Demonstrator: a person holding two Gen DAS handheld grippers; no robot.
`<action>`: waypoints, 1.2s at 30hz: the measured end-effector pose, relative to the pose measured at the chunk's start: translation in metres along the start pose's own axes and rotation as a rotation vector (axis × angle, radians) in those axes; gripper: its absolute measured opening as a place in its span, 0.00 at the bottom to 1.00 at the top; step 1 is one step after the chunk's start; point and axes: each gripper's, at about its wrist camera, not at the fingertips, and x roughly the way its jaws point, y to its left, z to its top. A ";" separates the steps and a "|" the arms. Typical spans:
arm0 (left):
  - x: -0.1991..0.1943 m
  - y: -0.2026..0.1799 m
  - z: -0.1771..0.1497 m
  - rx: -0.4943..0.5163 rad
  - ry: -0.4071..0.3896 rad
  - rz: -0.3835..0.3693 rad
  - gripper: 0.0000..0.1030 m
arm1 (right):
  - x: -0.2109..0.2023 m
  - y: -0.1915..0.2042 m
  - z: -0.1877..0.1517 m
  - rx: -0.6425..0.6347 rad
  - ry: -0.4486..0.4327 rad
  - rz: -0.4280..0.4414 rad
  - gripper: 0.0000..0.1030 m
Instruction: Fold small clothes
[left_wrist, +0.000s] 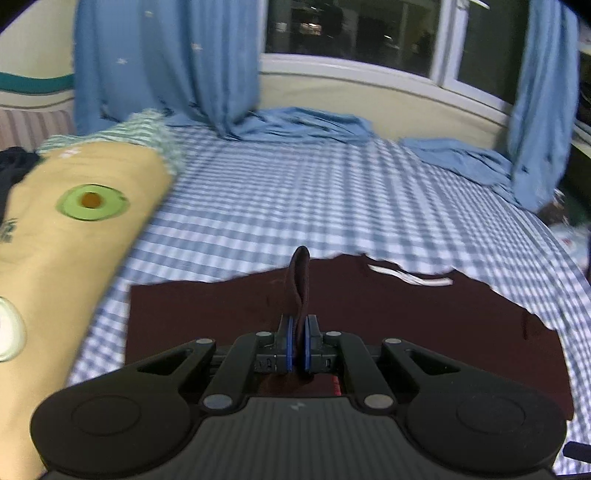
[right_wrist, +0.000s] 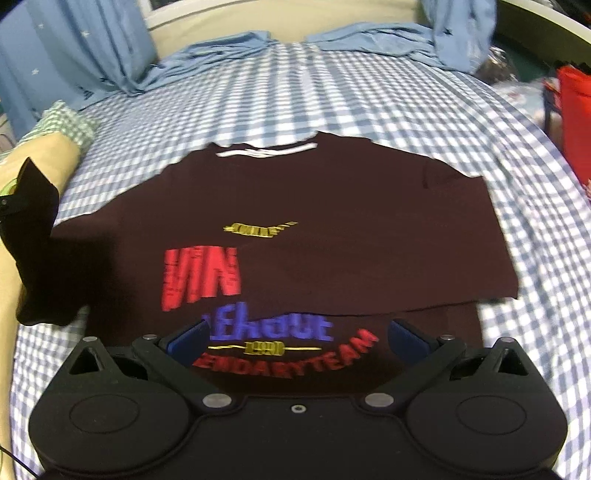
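Checked bedsheet (right_wrist: 369, 96): maroon shirt (right_wrist: 332, 206) pinched in left tool (left_wrist: 297, 343), ahead of right tool (right_wrist: 295, 338).

A maroon shirt (right_wrist: 332, 206) with red, blue and yellow print lies on a blue-and-white checked sheet (right_wrist: 369, 92).

Both grippers are built of black plastic with paired round housings, silver pivot screws and angled linkage arms. Blue pads are fitted to the left gripper (left_wrist: 298, 345) and right gripper (right_wrist: 297, 338).
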 end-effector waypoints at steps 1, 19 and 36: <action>0.004 -0.010 -0.003 0.009 0.009 -0.010 0.04 | 0.001 -0.007 0.000 0.005 0.003 -0.007 1.00; 0.077 -0.115 -0.056 0.105 0.220 -0.128 0.05 | 0.014 -0.093 -0.011 0.097 0.055 -0.093 1.00; 0.071 -0.058 -0.065 0.014 0.264 -0.128 0.70 | 0.033 -0.069 -0.013 0.062 0.072 -0.067 0.99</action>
